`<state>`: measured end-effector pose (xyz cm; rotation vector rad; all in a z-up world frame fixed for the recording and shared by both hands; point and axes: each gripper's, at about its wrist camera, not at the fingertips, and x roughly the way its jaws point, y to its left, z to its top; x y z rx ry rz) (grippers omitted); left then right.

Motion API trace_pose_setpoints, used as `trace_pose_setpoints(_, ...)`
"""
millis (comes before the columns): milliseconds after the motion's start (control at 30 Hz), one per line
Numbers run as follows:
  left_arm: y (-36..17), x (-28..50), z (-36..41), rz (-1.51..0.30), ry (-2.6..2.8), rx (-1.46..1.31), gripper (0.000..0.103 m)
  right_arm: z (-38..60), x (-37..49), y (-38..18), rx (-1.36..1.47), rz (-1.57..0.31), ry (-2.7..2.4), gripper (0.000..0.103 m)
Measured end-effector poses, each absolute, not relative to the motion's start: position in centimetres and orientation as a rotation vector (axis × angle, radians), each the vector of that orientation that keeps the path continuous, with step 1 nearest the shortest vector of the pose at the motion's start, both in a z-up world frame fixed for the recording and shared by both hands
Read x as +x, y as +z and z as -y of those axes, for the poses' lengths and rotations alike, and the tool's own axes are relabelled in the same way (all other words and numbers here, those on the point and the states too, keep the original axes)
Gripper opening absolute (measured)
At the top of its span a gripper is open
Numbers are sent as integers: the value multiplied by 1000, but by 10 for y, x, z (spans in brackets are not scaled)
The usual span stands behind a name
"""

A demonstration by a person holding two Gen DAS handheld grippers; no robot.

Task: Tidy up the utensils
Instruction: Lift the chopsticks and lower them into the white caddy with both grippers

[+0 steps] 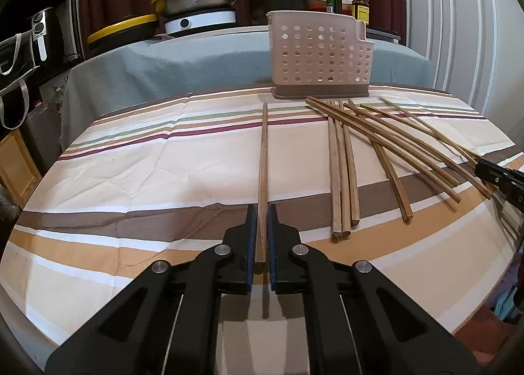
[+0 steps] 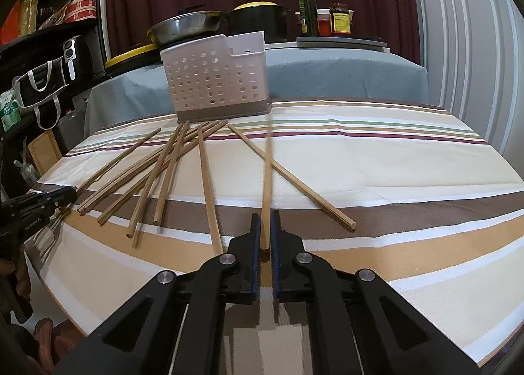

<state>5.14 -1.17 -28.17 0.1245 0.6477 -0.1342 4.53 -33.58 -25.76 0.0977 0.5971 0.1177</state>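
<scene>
My left gripper (image 1: 262, 221) is closed on one wooden chopstick (image 1: 263, 159) running straight ahead between its blue pads (image 1: 251, 237), tip toward the perforated utensil holder (image 1: 319, 57) at the far edge of the striped tablecloth (image 1: 131, 159); the loose chopsticks (image 1: 344, 172) lie to its right. My right gripper (image 2: 266, 227) likewise pinches a chopstick (image 2: 267, 185) near its butt end, pointing forward and raised off the cloth; both grippers are held low and level.

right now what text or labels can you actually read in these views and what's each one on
"GenRobot.AI", roughly: small white print on the side of the left gripper, right wrist view; letters barely legible.
Jar with a yellow label: print too small to read.
Dark oil bottle: label too blurred to read.
Green packet at the left edge: print unreadable.
</scene>
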Motion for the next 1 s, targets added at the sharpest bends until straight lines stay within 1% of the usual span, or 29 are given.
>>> trace_pose_setpoints(233,-272,47,11,-623,-129,123,7,336,41,-249,82,-580,99,6)
trace_pose_setpoints(400,-255,41,10,-585,-124,120,7,336,34,-230,64,-531,87,6)
trace_pose_setpoints(700,-206,27,6,-480,-118,100,7,332,24,-182,35,-423,76,6)
trace_pose_setpoints(1000,-161,25,-1,-416,-109,67,7,333,27,-138,49,-355,85,6)
